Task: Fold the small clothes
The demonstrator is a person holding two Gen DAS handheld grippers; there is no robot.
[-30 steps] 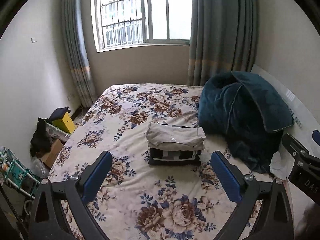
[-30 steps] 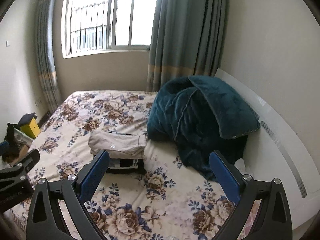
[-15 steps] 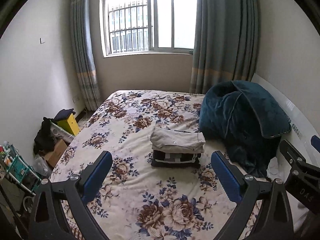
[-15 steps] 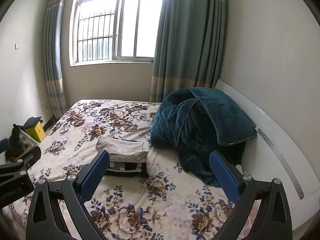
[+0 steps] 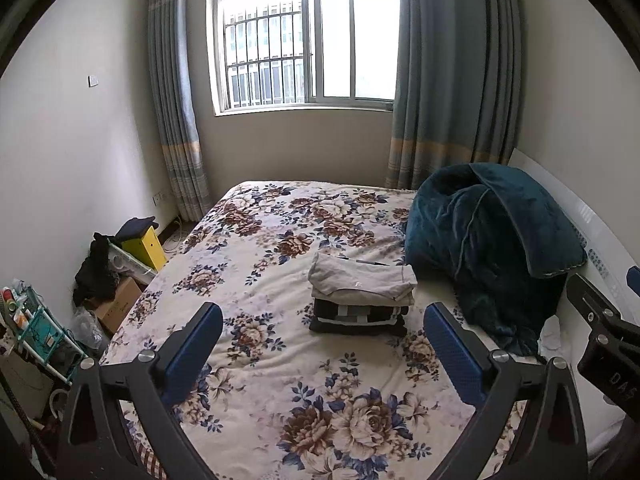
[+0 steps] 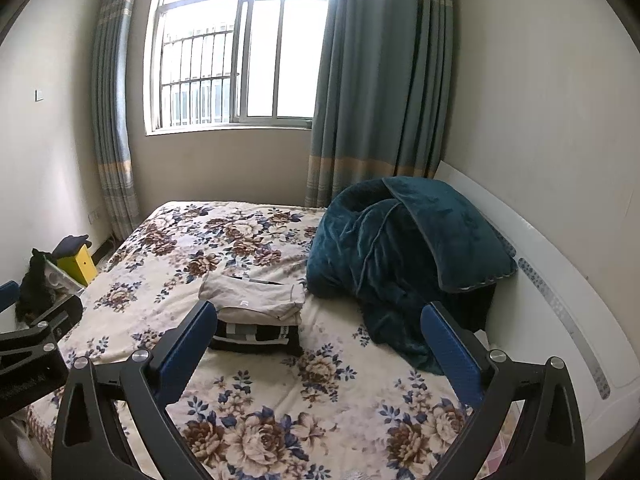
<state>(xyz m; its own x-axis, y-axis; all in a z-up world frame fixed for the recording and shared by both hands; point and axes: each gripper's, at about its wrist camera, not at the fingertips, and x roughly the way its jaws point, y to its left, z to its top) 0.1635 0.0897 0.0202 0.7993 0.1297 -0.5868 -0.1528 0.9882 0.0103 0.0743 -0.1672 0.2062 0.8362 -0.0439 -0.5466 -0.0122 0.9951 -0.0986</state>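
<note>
While both tools (image 5: 323,344) (image 6: 316,342) gape empty, the folded beige garment (image 5: 362,282) hides most of the striped one (image 5: 358,318).

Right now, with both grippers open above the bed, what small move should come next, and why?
Probably hold both back and stop: the left gripper and right gripper are open and empty, the beige garment lies folded on the black striped one, and no loose small clothes show on the floral sheet.
</note>
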